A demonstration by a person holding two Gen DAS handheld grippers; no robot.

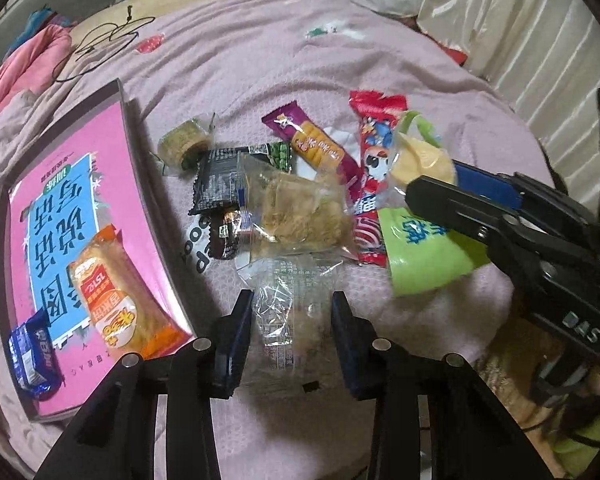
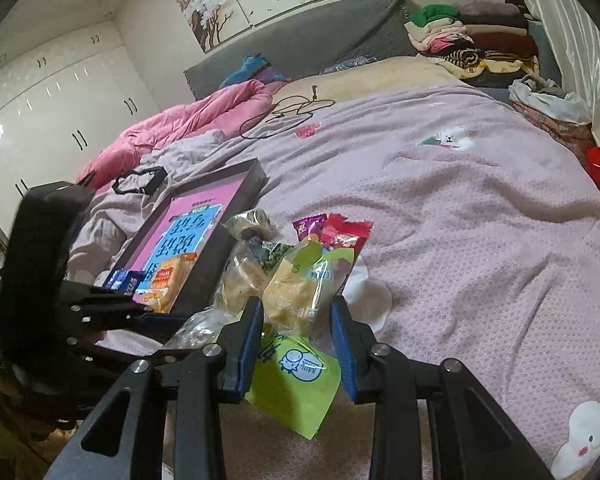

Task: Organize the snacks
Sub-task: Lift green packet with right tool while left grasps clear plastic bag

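A pile of wrapped snacks (image 1: 292, 184) lies on the pink bedspread. My left gripper (image 1: 293, 304) is open, its fingers on either side of a clear-wrapped pastry (image 1: 290, 316) that lies on the bed. My right gripper (image 2: 298, 312) is open around a green-and-clear milk bread packet (image 2: 296, 312), also seen in the left wrist view (image 1: 420, 236). A dark tray with a pink lining (image 1: 72, 184) holds an orange bread packet (image 1: 114, 300) and a small blue packet (image 1: 30, 356).
A black cable (image 1: 104, 44) lies on the bed beyond the tray. A pink quilt (image 2: 188, 128) is bunched at the left, folded clothes (image 2: 472, 40) at the headboard. A white cloud plush (image 2: 584, 440) lies at the right foot.
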